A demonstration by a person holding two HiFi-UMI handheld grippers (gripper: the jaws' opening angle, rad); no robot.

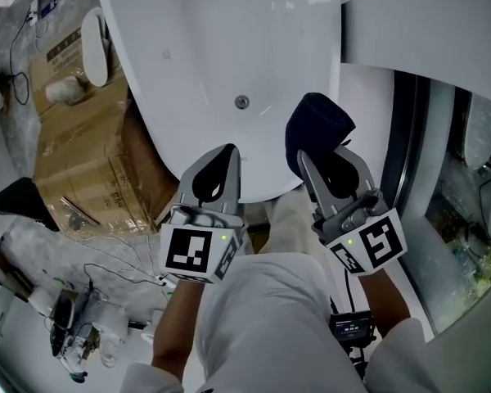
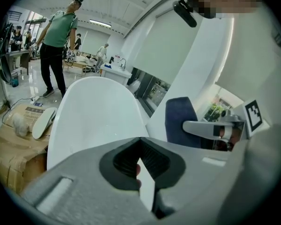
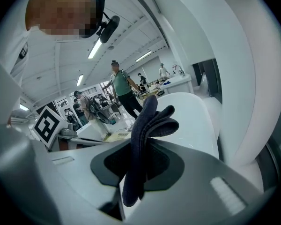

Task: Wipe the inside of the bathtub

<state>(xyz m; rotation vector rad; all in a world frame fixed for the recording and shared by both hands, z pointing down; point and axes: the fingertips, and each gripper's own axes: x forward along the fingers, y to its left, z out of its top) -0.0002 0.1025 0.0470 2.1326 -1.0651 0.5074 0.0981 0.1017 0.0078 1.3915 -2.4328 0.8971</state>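
The white bathtub (image 1: 229, 31) lies ahead of me, its drain (image 1: 241, 101) near the close end. Both grippers hover over the tub's near rim. My right gripper (image 1: 326, 155) is shut on a dark navy cloth (image 1: 311, 121), which sticks up out of the jaws; in the right gripper view the cloth (image 3: 152, 121) hangs folded between the pads of that gripper (image 3: 145, 142). My left gripper (image 1: 227, 152) is shut with nothing in it, its jaws (image 2: 141, 142) meeting at the tips. In the left gripper view the tub (image 2: 93, 116) fills the middle, with the cloth (image 2: 180, 121) to its right.
Cardboard boxes (image 1: 82, 137) wrapped in film sit left of the tub, with a white oval piece (image 1: 94, 47) on top. Cables (image 1: 90, 301) lie on the floor at lower left. A dark-framed glass wall (image 1: 409, 137) runs along the right. A person in a green shirt (image 2: 56, 36) stands beyond the tub.
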